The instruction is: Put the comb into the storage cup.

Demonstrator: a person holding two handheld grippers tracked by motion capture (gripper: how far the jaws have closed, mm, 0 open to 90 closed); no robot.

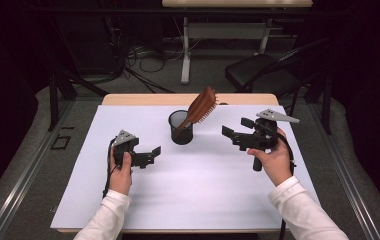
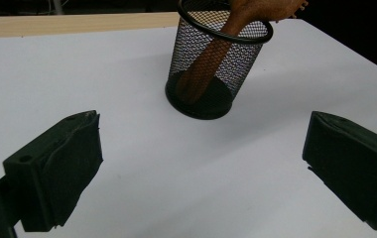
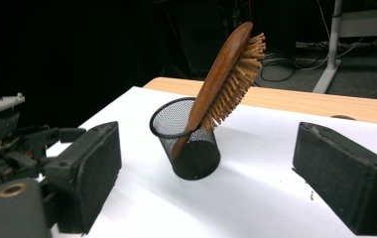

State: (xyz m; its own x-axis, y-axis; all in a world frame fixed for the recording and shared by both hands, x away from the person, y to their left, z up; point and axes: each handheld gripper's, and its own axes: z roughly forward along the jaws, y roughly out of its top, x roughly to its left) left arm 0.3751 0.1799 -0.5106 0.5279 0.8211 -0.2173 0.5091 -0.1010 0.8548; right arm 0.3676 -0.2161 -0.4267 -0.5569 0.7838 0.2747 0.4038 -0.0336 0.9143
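Brush in cup, both grippers clear.

Wooden brush (image 1: pixel 201 106) stands handle-down in the mesh cup (image 1: pixel 180 128) mid-table, head leaning over the rim toward the right, bristles facing down-right. Right gripper (image 1: pixel 239 131) is off to the cup's right, jaws wide apart, nothing between them, not touching the brush. Left gripper (image 1: pixel 150 154) sits low near the white mat (image 1: pixel 203 185), left of the cup, jaws also apart and empty. Placing looks done: the brush rests on its own against the rim. Left, by my read: pull the hands back, maybe check the lean doesn't tip the cup.
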